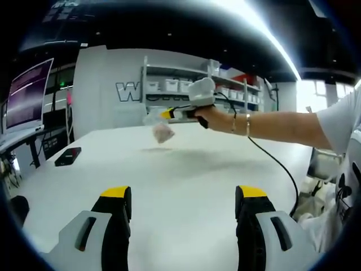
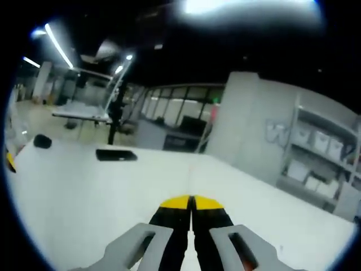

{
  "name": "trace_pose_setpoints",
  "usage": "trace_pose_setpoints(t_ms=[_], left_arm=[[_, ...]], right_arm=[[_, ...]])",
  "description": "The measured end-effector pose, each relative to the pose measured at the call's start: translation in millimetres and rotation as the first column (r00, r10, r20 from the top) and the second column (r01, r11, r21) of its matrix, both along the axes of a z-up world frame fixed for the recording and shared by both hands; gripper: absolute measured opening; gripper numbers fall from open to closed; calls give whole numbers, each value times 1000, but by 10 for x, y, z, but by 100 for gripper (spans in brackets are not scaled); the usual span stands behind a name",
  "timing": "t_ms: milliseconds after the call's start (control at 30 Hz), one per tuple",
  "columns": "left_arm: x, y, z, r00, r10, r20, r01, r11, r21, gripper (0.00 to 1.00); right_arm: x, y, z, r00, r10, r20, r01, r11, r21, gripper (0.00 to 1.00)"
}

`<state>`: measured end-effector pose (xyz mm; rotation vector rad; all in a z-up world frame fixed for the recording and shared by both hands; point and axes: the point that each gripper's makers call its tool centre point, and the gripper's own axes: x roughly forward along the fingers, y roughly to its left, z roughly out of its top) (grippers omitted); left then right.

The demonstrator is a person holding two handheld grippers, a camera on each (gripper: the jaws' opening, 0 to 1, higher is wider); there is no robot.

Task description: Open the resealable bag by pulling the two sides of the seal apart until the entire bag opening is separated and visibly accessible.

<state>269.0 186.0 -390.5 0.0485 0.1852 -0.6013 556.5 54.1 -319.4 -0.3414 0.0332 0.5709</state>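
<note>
In the left gripper view a person's hand holds my right gripper up over the white table. Its yellow-tipped jaws are shut on the top edge of a clear resealable bag. The bag hangs below the jaws with something pinkish inside, clear of the table, and casts a shadow there. My left gripper stands open near the table's front, well short of the bag, with nothing between its jaws. In the right gripper view the right gripper has its yellow tips pressed together.
A black phone lies on the table's far-left part. A cable trails from the right gripper off the table's right edge. A monitor stands left, and shelves with white bins line the back wall.
</note>
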Motion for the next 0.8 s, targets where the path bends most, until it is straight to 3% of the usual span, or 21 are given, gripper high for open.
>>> trace_pose_setpoints(t_ms=[800], left_arm=[[-72, -124, -3, 1000, -23, 15, 23, 1000, 11, 75]], right_arm=[[-217, -282, 16, 1000, -10, 19, 10, 1000, 12, 0]])
